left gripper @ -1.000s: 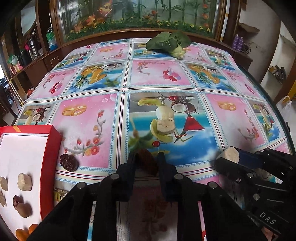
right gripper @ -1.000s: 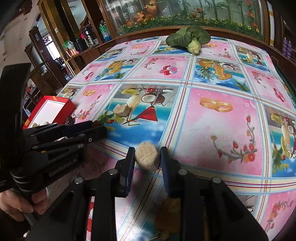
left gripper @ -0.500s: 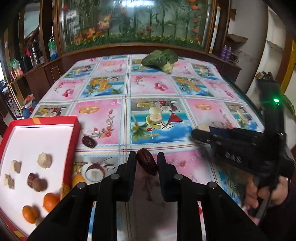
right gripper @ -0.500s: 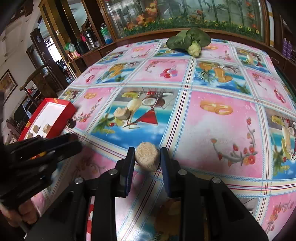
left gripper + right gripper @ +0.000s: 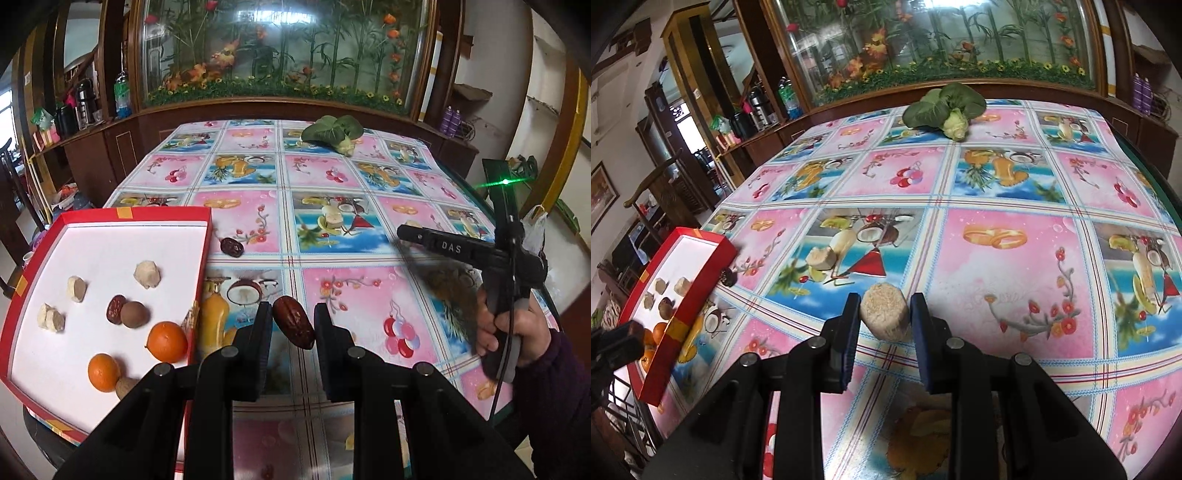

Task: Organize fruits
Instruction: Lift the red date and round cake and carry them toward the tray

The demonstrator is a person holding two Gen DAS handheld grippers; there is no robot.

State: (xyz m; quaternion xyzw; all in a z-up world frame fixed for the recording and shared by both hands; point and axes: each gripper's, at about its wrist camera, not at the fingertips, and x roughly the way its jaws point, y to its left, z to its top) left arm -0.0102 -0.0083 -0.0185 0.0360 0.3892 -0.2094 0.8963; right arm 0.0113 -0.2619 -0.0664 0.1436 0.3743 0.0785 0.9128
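My left gripper (image 5: 293, 325) is shut on a dark red date (image 5: 294, 327) and holds it above the table, just right of the red tray (image 5: 201, 258). The tray holds two oranges (image 5: 167, 341), several pale chunks (image 5: 147, 274), a date and brown nuts. My right gripper (image 5: 884, 314) is shut on a tan cylindrical piece (image 5: 884, 313), lifted over the table's middle. In the left wrist view the right gripper (image 5: 402, 232) appears at the right. A second date (image 5: 231, 246) lies on the cloth by the tray's far corner. A pale chunk (image 5: 820, 256) lies on the cloth ahead.
A leafy green vegetable (image 5: 332, 132) lies at the table's far edge. The patterned tablecloth (image 5: 997, 258) covers the whole table. A wooden cabinet with a glass display (image 5: 280, 55) stands behind. The red tray shows at left in the right wrist view (image 5: 683, 314).
My left gripper has risen and pulled back with the date, bringing more of the tray into view. My right gripper has lifted the tan piece slightly; its hold is unchanged.
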